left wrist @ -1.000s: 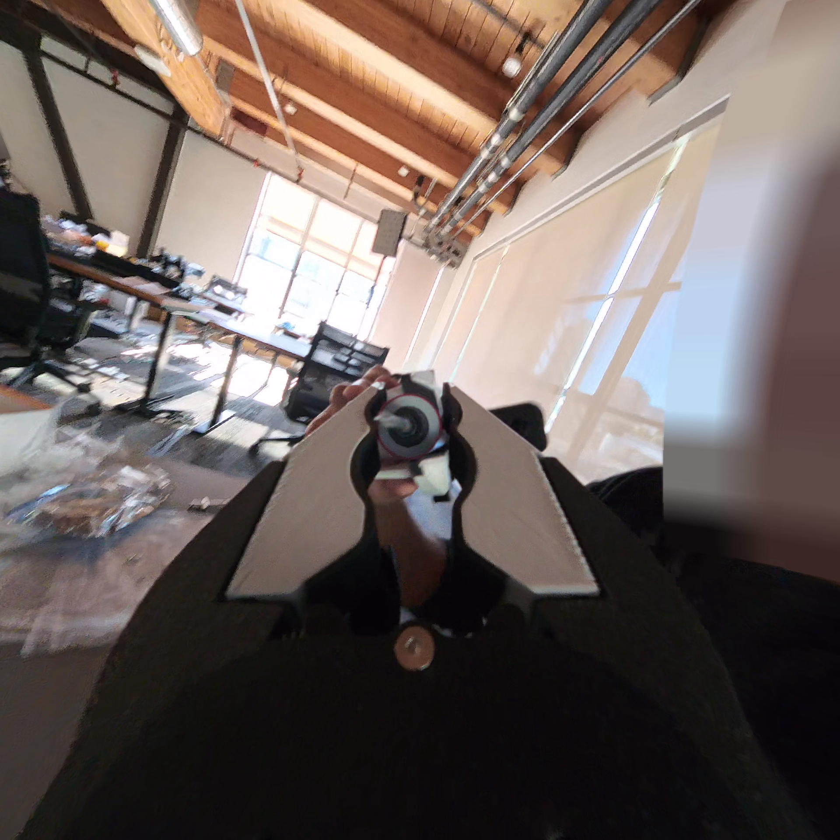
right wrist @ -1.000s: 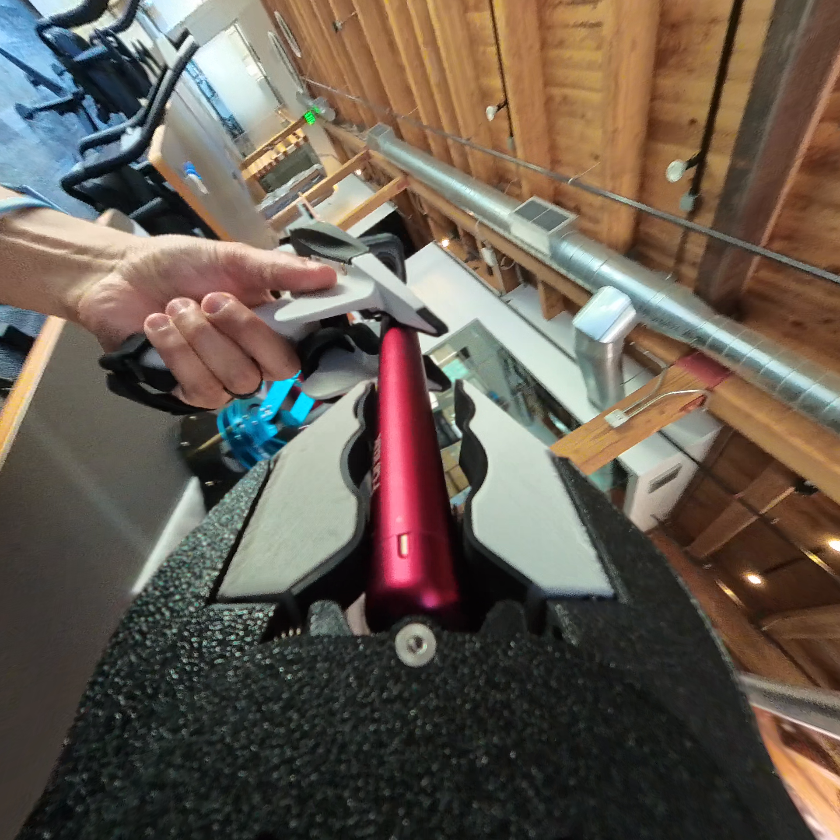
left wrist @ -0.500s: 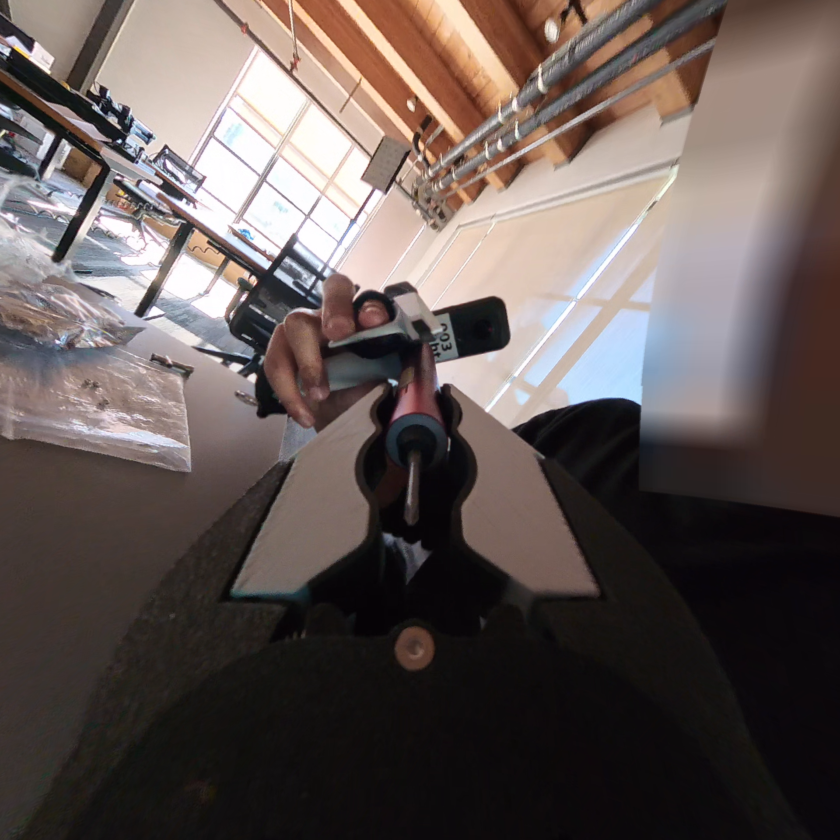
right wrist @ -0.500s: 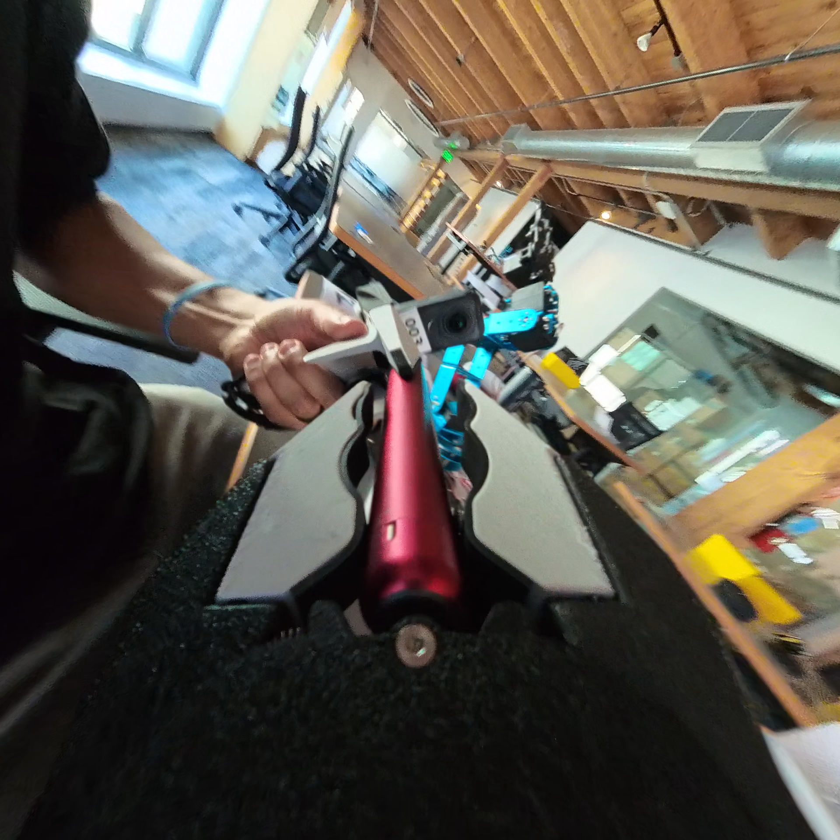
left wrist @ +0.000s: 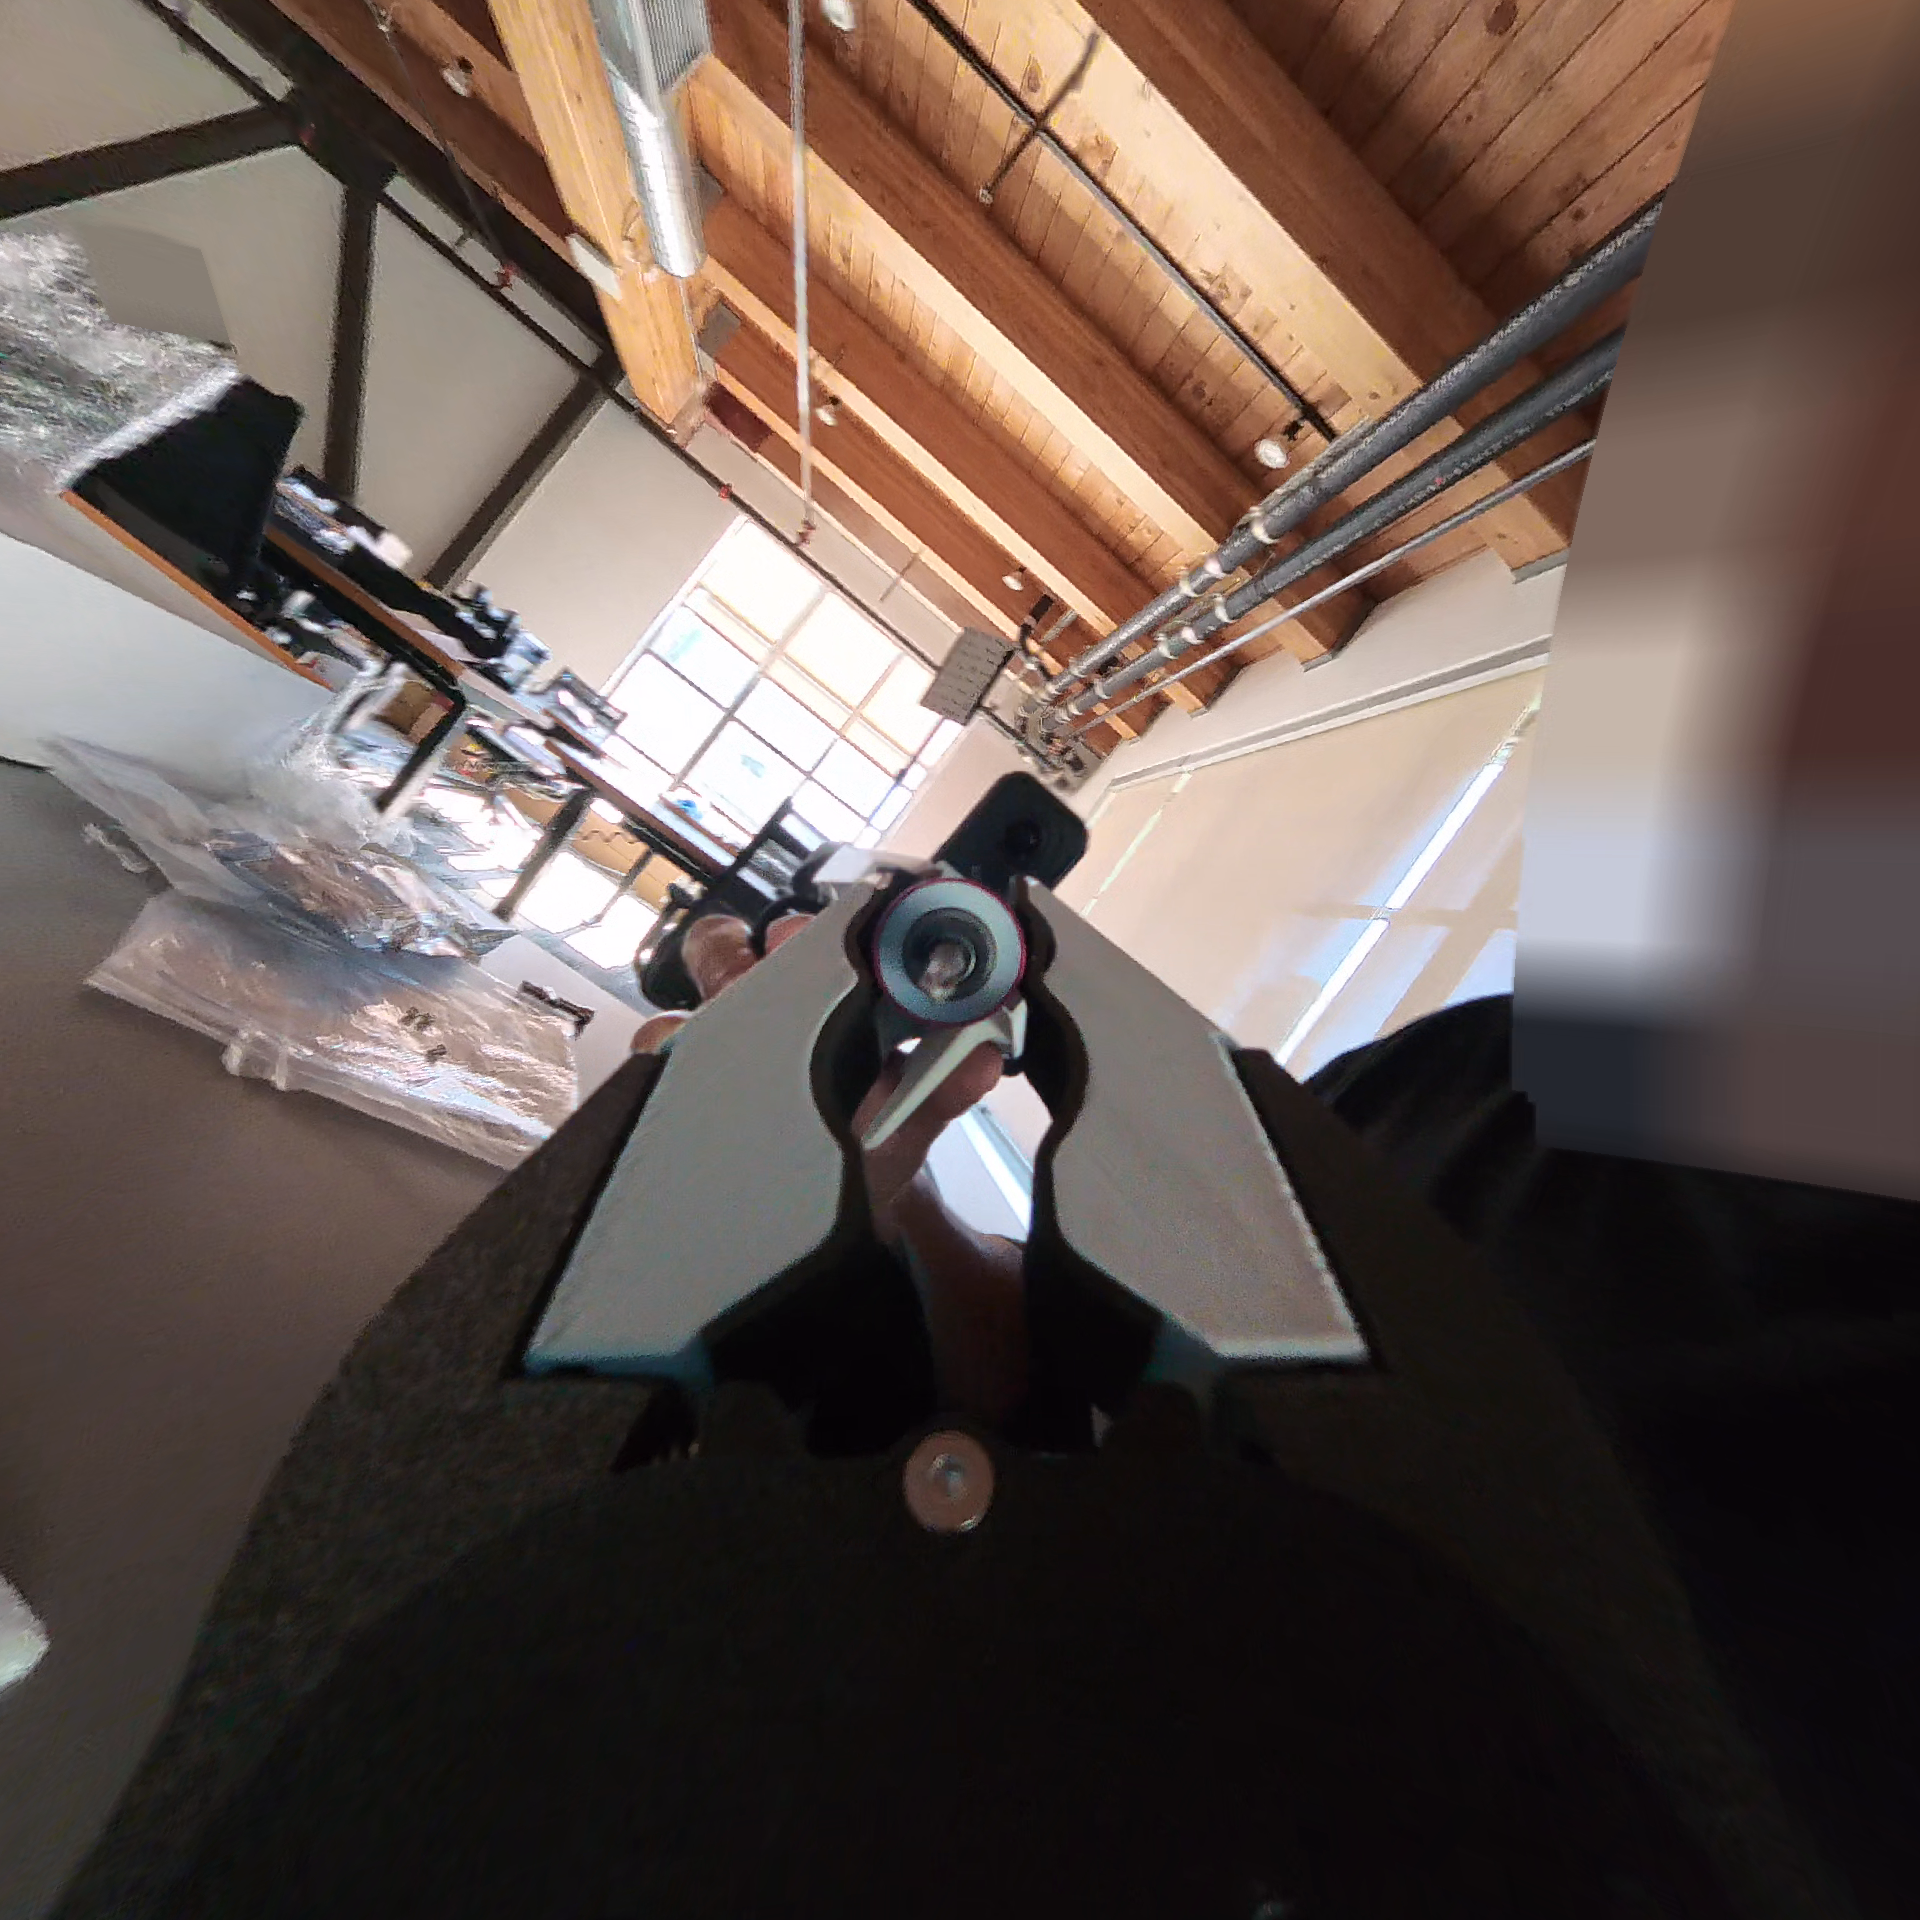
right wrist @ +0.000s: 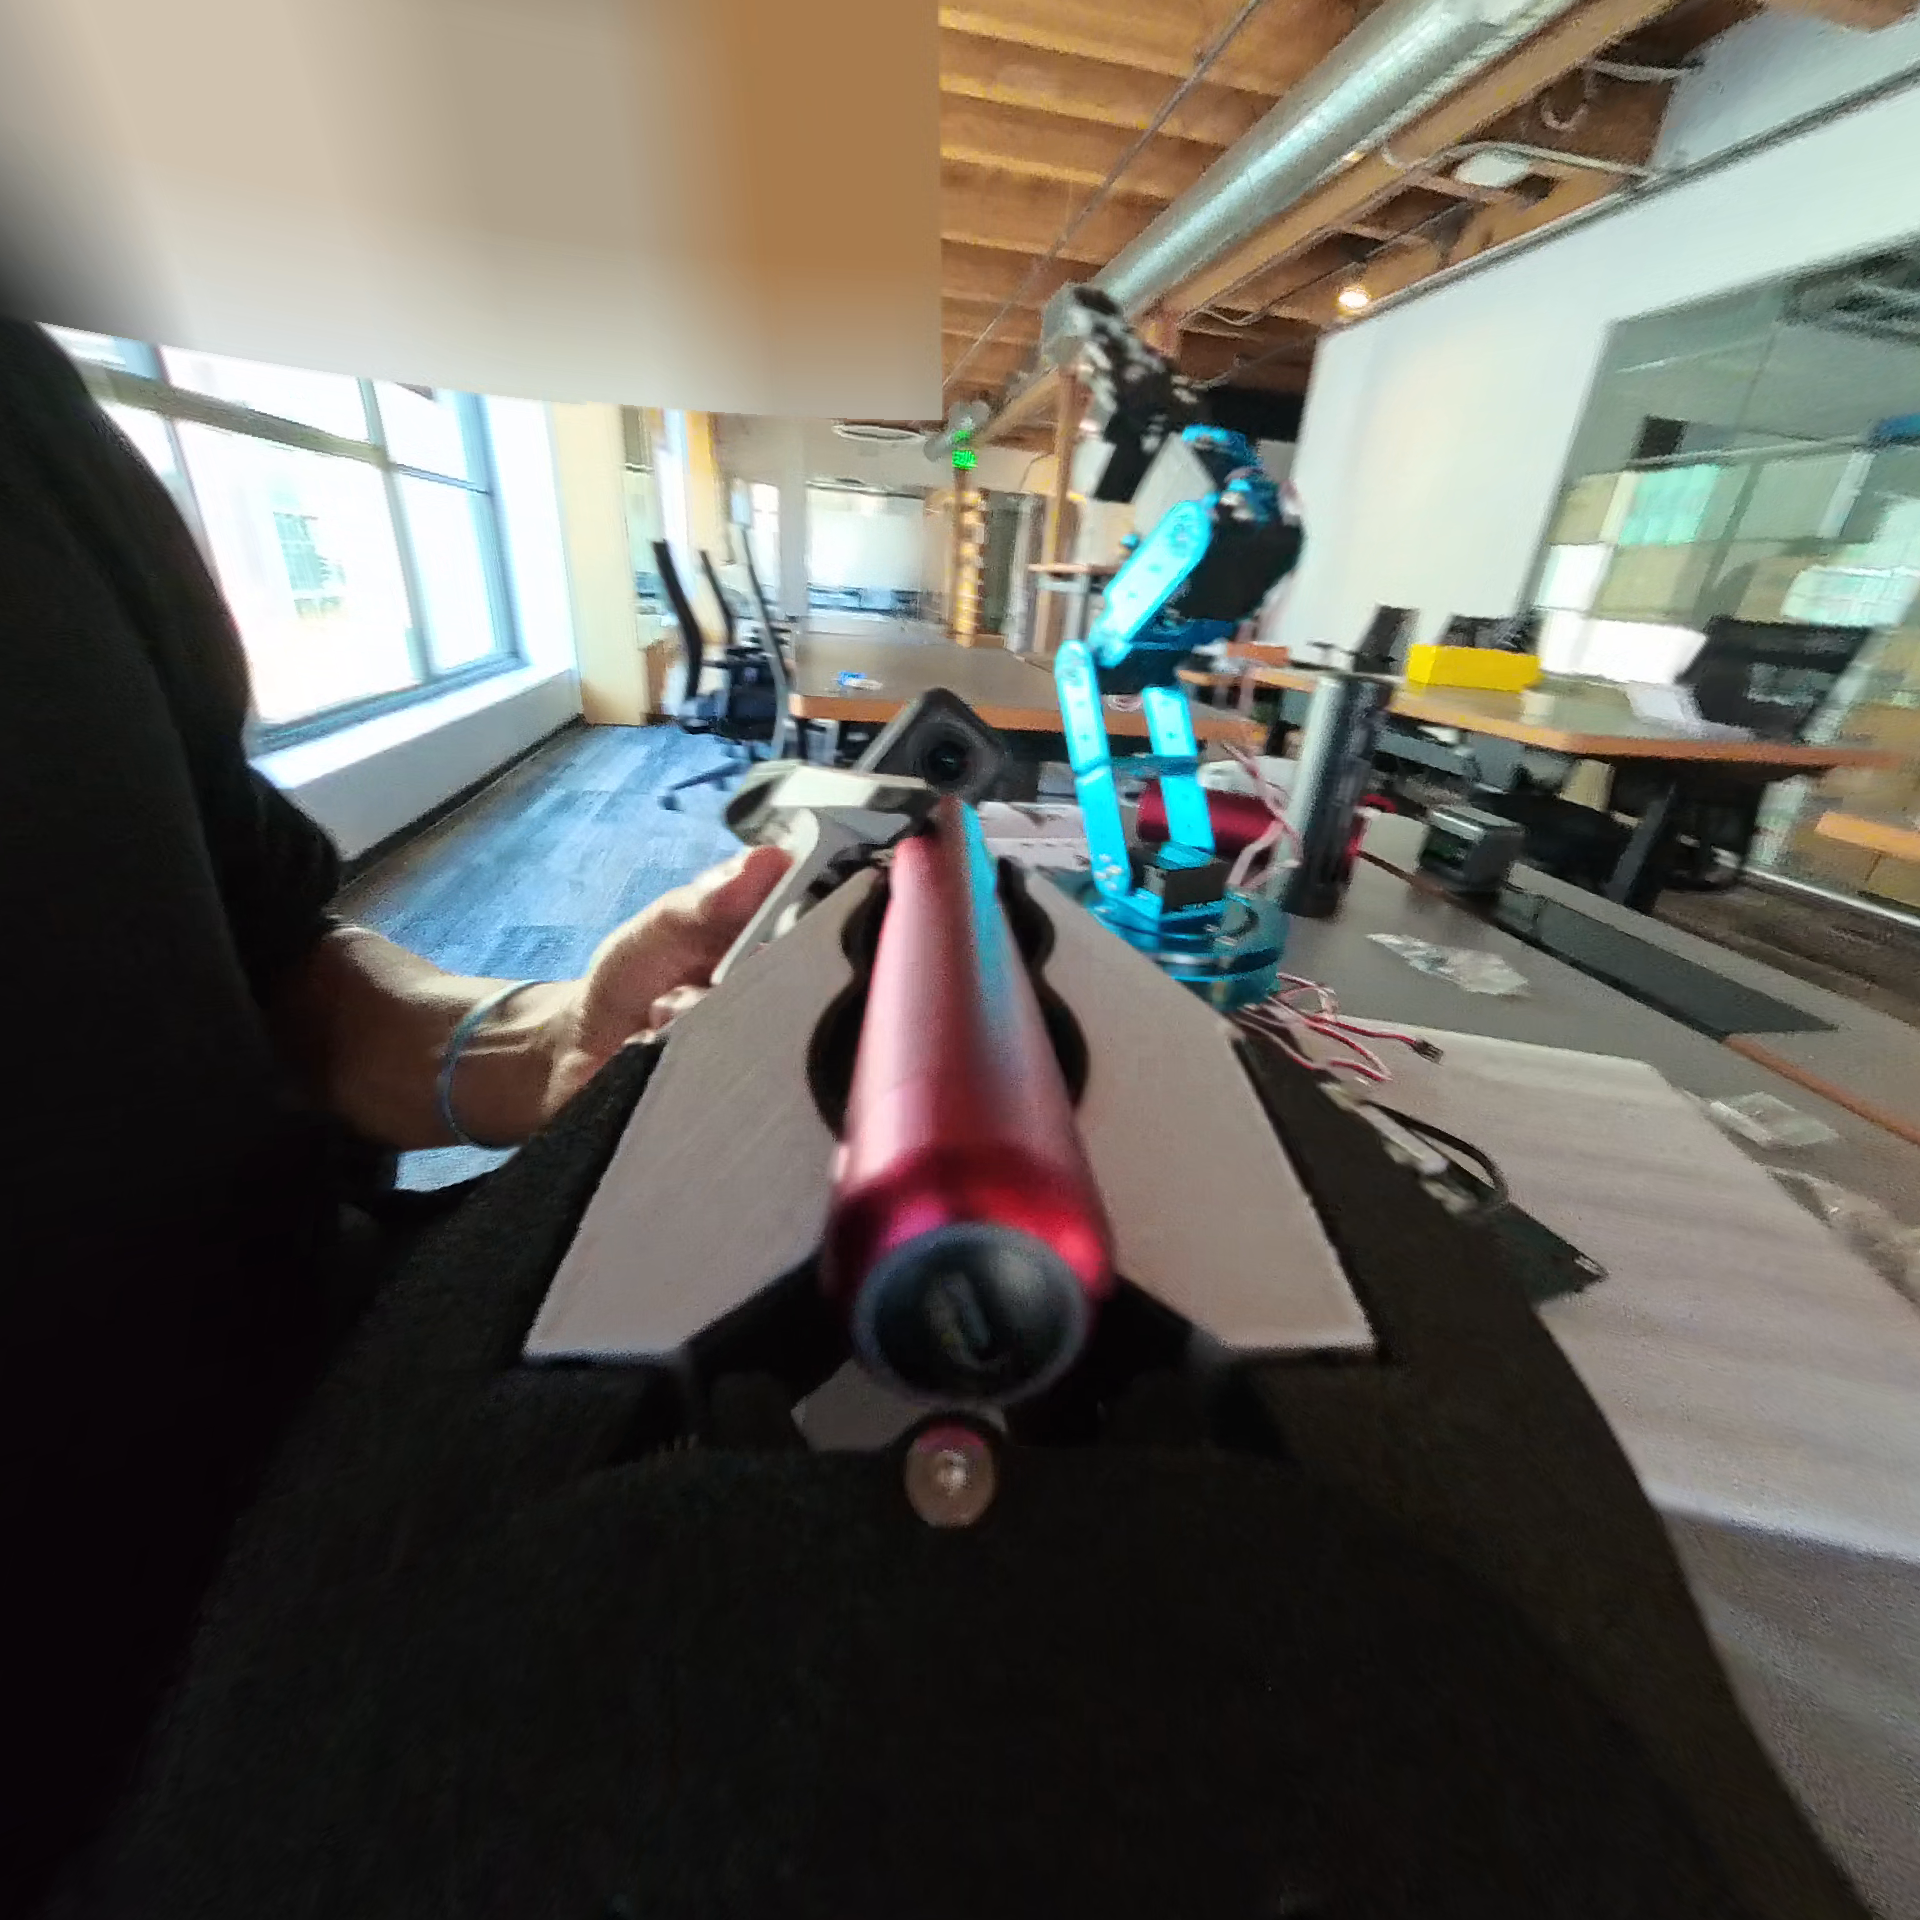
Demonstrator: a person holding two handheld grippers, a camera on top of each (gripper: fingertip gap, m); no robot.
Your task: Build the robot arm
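A red electric screwdriver (right wrist: 956, 1039) lies lengthwise between my right gripper's fingers, its rear end raised toward the camera. My right gripper (right wrist: 940, 873) is shut on it near the fingertips. My left gripper (left wrist: 943, 914) is shut on the screwdriver's front end (left wrist: 948, 956), whose bit points straight at the camera. The two grippers face each other along the tool. The left gripper's camera (right wrist: 940, 753) and the hand (right wrist: 675, 956) holding it show past the right fingertips. The right gripper's camera (left wrist: 1013, 831) shows past the left fingertips.
A blue robot arm (right wrist: 1153, 727) stands on the dark table (right wrist: 1558, 997) just right of the tool, with loose wires (right wrist: 1330, 1029) and a white sheet (right wrist: 1662, 1195). Clear plastic bags (left wrist: 312, 997) lie on the table at left. Desks and office chairs (right wrist: 727, 665) stand behind. Left and right tips are no more than a few centimetres apart.
Both views have swung: the right one dropped from the ceiling to the level room, the left one tilted up. The screwdriver's rear end has risen off the right gripper's base. Both stay shut on it.
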